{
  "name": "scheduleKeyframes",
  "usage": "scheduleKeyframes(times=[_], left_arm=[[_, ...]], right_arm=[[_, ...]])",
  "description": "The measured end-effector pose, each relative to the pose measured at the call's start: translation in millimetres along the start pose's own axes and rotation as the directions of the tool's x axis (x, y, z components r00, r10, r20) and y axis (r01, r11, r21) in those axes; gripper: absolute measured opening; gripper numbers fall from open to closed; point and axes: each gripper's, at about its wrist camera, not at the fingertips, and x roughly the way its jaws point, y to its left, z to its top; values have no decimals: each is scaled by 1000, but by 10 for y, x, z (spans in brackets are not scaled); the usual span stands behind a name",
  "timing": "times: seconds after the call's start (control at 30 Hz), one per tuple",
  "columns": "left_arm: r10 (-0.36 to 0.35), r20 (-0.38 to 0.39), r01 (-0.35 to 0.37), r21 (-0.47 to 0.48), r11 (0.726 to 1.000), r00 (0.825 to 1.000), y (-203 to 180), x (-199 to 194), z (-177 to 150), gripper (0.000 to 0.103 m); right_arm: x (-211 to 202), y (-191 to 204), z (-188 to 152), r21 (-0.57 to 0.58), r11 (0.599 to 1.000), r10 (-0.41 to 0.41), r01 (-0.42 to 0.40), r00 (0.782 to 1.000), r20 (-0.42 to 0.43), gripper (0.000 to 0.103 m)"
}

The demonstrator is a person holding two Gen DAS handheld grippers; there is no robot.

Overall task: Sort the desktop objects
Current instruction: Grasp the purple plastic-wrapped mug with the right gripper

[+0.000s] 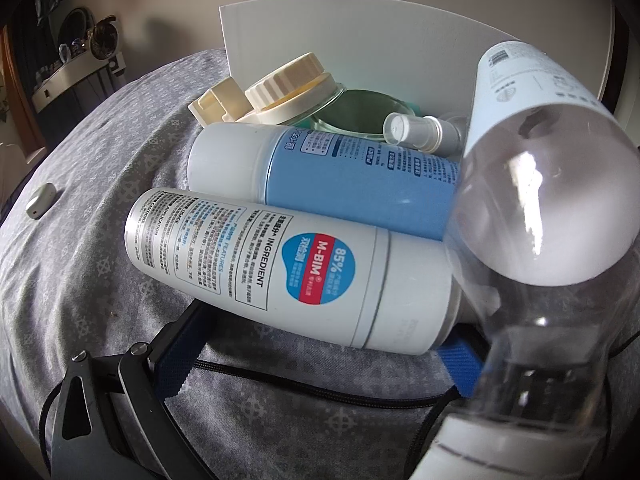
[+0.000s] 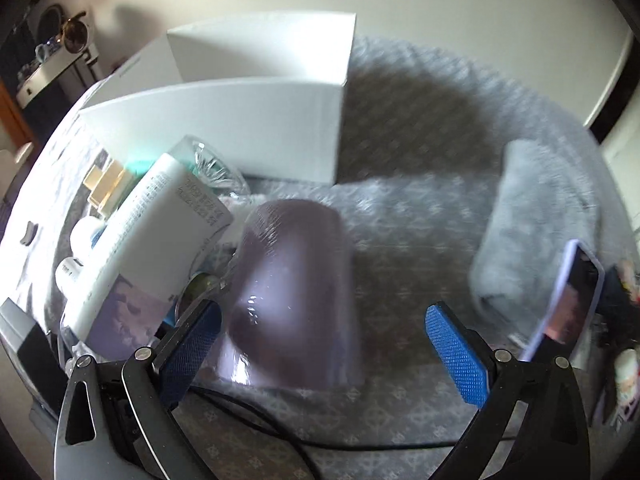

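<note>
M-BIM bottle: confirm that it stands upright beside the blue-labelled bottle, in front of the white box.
Not upright. The left wrist view shows the M-BIM bottle lying on its side beside the blue-labelled bottle, in front of the white box.

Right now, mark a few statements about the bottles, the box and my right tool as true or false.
1. The white plastic bottle with the M-BIM sticker lies on its side. True.
2. The white bottle with the blue label stands upright. False: it lies on its side, next to the M-BIM one.
3. A white cardboard box stands behind the bottles. True.
4. The right tool is clamped on a phone. False: it is open, with a blurred purplish translucent cup between its fingers.
</note>
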Motion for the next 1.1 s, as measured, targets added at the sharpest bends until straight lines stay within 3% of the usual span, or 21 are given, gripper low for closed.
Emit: scheduleKeyframes(times=[0.2, 0.33, 0.5, 0.53, 0.6, 0.63, 0.8, 1.1], left_arm=[[4, -1, -4, 3, 1000, 1000, 12, 35, 14, 103], [4, -1, -4, 4, 1000, 1000, -14, 74, 10, 103], [3, -1, -3, 3, 1000, 1000, 38, 131, 55, 103], [3, -1, -3, 3, 1000, 1000, 39, 152, 59, 103], [2, -1, -2, 2, 1000, 1000, 36, 132, 56, 103], [1, -1, -1, 2, 1000, 1000, 4, 111, 8, 103], [1, -1, -1, 2, 1000, 1000, 7, 147, 16, 103], [1, -1, -1, 2, 1000, 1000, 2, 191, 27, 103]], right_arm=[[407, -170, -88, 97, 986, 146, -137, 985, -88, 103], [454, -310, -142, 162, 960, 240, -227, 968, -69, 103], [402, -333, -179, 152, 956, 257, -250, 966, -26, 103], [382, -340, -196, 155, 954, 261, -256, 965, -19, 102], [316, -356, -238, 165, 942, 297, -294, 955, 1, 88], [279, -359, -257, 171, 939, 301, -298, 954, 7, 83], [76, -373, -424, 181, 944, 271, -275, 961, 47, 83], [-455, -591, -596, 250, 942, 168, -225, 959, 229, 83]])
